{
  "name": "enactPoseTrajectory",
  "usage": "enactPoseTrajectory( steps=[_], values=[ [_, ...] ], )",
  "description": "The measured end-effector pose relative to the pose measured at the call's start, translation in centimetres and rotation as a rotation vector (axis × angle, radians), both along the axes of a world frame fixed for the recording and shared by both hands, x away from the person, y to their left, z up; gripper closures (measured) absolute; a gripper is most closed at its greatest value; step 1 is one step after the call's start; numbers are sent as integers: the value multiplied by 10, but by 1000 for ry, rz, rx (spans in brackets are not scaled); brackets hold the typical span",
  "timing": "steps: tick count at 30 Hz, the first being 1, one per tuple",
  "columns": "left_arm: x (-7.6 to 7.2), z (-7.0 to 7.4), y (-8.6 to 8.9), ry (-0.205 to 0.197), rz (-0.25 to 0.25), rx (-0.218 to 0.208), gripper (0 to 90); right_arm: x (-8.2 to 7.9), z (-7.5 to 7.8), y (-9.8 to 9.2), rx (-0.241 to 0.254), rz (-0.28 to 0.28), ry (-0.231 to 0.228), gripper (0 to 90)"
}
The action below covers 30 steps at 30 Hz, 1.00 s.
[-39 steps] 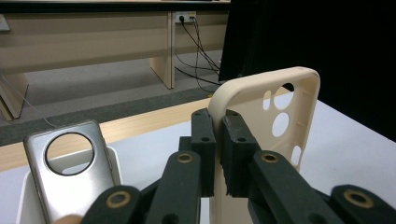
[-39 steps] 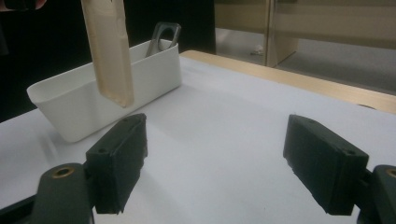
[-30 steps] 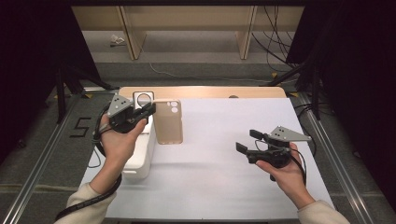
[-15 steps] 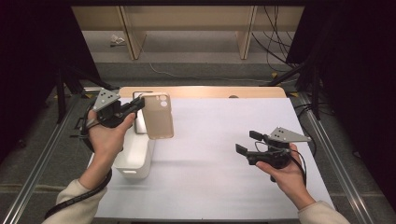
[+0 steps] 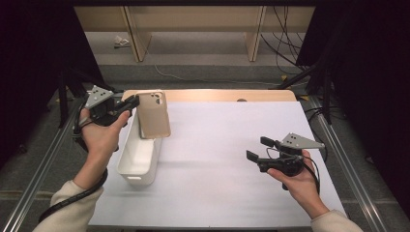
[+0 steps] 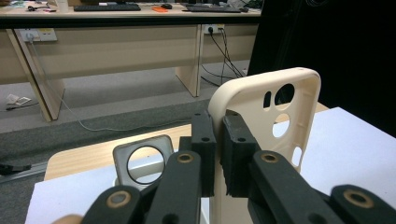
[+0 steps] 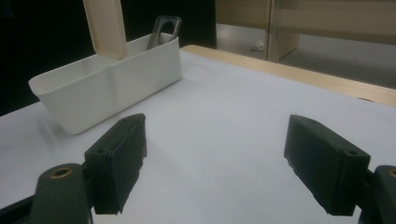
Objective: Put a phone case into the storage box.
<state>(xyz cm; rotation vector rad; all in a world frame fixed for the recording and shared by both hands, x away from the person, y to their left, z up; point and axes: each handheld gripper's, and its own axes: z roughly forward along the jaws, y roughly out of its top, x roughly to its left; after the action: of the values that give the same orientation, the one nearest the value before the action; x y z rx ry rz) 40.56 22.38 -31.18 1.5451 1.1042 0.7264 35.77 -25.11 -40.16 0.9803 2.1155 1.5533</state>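
A beige phone case [image 5: 153, 115] with camera cut-outs hangs upright in the air over the far end of a white bin [image 5: 140, 157]. My left gripper [image 5: 131, 103] is shut on the case's edge. In the left gripper view the two pads [image 6: 205, 140] pinch the rim of the case [image 6: 280, 126]. A grey case with a round hole [image 6: 144, 159] leans inside the bin's far end. My right gripper [image 5: 256, 150] hovers open over the white table cover at the right with nothing between its jaws. The right gripper view has this gripper [image 7: 215, 154], the bin [image 7: 107, 81] and the beige case [image 7: 106, 28] above it.
The white cover [image 5: 222, 145] lies on a wooden table whose far edge [image 5: 217, 94] shows. Metal rails run along both sides of the table. Desk legs and cables stand on the floor beyond.
The left gripper has lifted the beige case off the table beside the bin and carried it left and up, so it now hangs over the bin. The right gripper has stayed put.
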Motion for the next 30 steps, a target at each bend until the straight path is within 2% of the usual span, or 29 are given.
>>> enactPoseTrajectory(
  steps=[19,24,30],
  values=[
    [12,-2,15,6,7,4,842,-1,-1,-5,3,-13,6,221],
    [19,-2,23,11,16,7,842,-1,-1,-6,4,-14,8,221],
    [33,-7,35,20,20,35,842,-1,-2,-7,3,-17,7,221]
  ],
)
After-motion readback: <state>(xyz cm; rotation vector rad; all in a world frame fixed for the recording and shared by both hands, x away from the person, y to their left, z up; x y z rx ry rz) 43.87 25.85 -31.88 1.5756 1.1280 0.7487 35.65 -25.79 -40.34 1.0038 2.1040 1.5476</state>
